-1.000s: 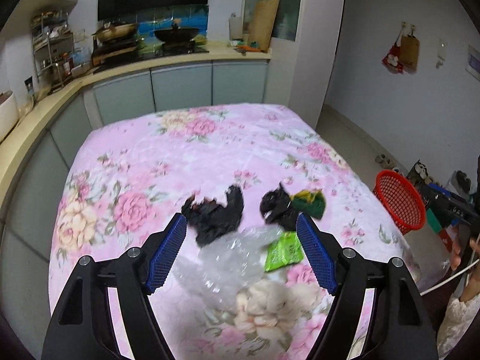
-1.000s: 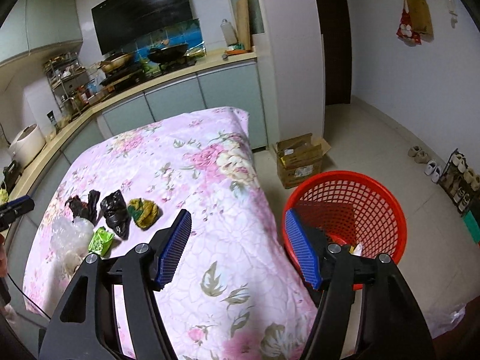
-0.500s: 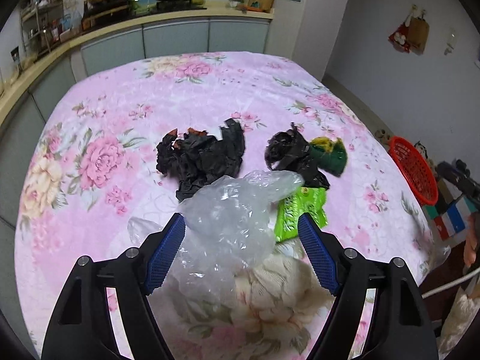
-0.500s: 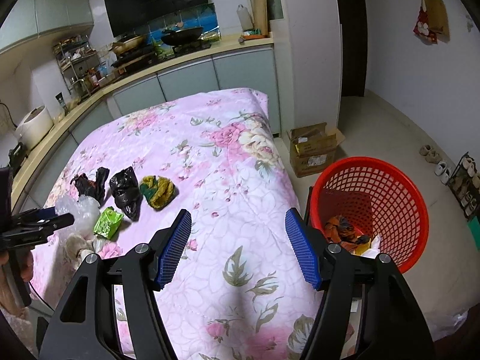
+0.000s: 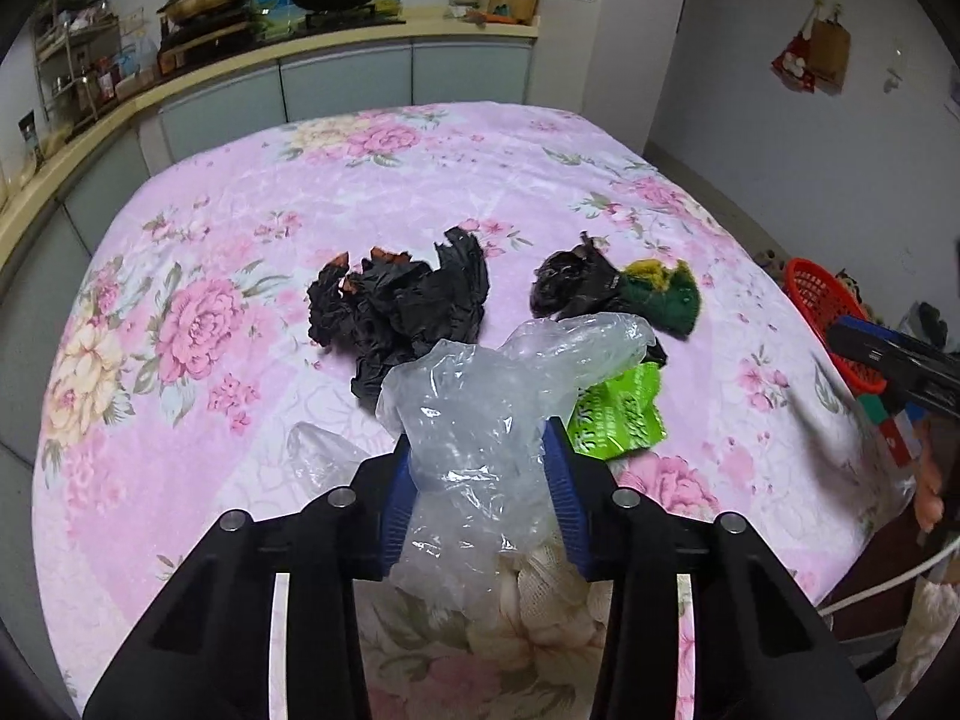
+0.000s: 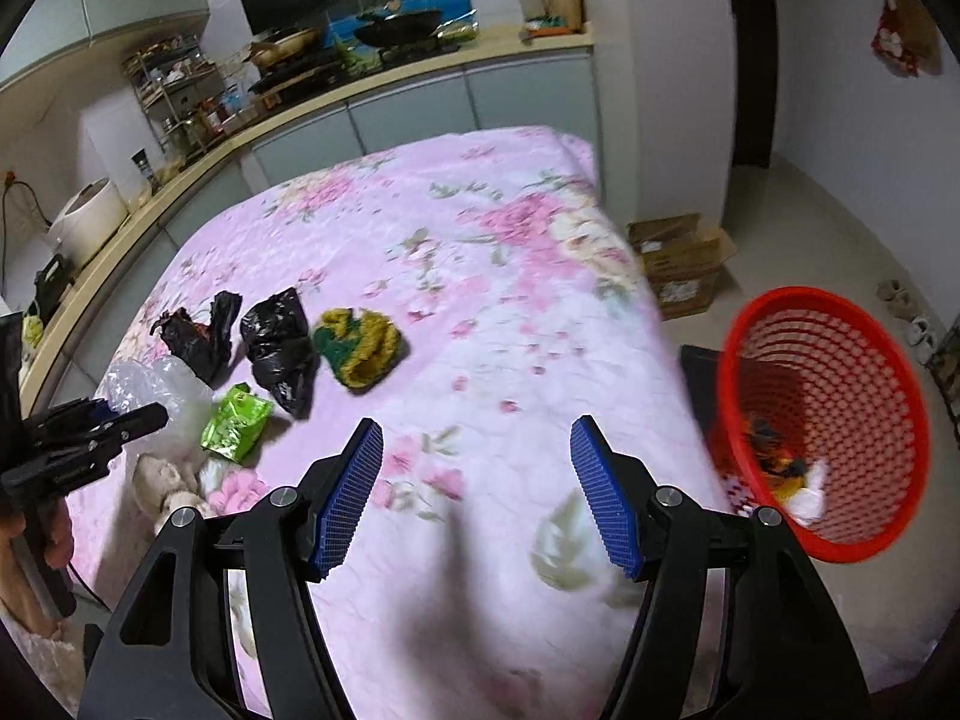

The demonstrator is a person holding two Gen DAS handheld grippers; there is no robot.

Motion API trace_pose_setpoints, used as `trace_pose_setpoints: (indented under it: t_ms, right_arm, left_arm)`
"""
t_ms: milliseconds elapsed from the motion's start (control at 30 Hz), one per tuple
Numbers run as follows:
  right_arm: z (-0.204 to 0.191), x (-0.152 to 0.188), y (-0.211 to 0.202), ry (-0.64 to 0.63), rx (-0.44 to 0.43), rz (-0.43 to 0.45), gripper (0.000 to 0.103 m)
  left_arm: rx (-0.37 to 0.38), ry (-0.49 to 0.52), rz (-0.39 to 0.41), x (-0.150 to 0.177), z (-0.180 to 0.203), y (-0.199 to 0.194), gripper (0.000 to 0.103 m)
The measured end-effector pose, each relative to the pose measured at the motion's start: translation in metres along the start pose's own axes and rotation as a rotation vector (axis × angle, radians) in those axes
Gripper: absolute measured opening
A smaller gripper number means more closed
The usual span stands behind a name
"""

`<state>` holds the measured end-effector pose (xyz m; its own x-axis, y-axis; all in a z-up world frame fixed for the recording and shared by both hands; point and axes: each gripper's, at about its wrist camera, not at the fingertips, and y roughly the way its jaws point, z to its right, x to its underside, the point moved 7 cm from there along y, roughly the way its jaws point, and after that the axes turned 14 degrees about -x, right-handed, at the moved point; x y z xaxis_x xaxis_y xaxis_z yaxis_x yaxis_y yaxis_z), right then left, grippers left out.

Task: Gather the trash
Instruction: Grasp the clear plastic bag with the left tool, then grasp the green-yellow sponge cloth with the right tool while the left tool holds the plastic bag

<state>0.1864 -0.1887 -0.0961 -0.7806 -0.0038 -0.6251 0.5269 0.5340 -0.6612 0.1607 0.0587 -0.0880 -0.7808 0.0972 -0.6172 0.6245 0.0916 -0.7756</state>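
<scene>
My left gripper [image 5: 480, 456] is shut on a clear plastic bag [image 5: 498, 402] at the near edge of the pink floral table [image 5: 420, 180]. Beyond it lie a crumpled black bag [image 5: 396, 306], a second black bag [image 5: 570, 285], a green-and-yellow sponge [image 5: 663, 291] and a green wrapper [image 5: 618, 414]. My right gripper [image 6: 477, 495] is open and empty above the table's right part. The red basket [image 6: 840, 408] stands on the floor to its right, with some trash inside. The same trash shows in the right wrist view: clear bag [image 6: 162, 387], wrapper [image 6: 234, 426], sponge [image 6: 360, 348].
A kitchen counter [image 5: 180, 90] with pans runs behind and left of the table. A cardboard box [image 6: 684, 264] sits on the floor past the table's far right corner. Shoes [image 6: 900, 300] line the right wall. The basket also shows in the left wrist view [image 5: 828, 324].
My left gripper has closed on the clear plastic bag. My right gripper has swung left from the basket to over the table, still open.
</scene>
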Motion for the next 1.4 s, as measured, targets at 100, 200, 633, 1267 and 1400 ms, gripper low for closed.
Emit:
trace_pose_setpoints:
  t_ms: [100, 200, 633, 1267, 1400]
  right_arm:
    - [-0.007, -0.008, 0.015, -0.013, -0.020, -0.011, 0.063]
    - [-0.015, -0.017, 0.032, -0.039, -0.033, -0.020, 0.063]
    - [-0.034, -0.034, 0.096, -0.098, -0.082, -0.092, 0.063]
    - [-0.053, -0.023, 0.097, -0.207, -0.082, -0.101, 0.038]
    - [-0.049, -0.023, 0.083, -0.185, -0.089, -0.075, 0.038]
  left_arm:
    - [0.006, 0.006, 0.027, -0.002, 0.002, -0.013, 0.037]
    - [0.018, -0.010, 0.062, -0.007, 0.000, -0.026, 0.037]
    - [0.017, -0.146, 0.112, -0.025, -0.031, -0.035, 0.037]
    - [0.016, -0.154, 0.111, -0.023, -0.033, -0.036, 0.037]
    - [0.017, -0.151, 0.108, -0.022, -0.031, -0.035, 0.037]
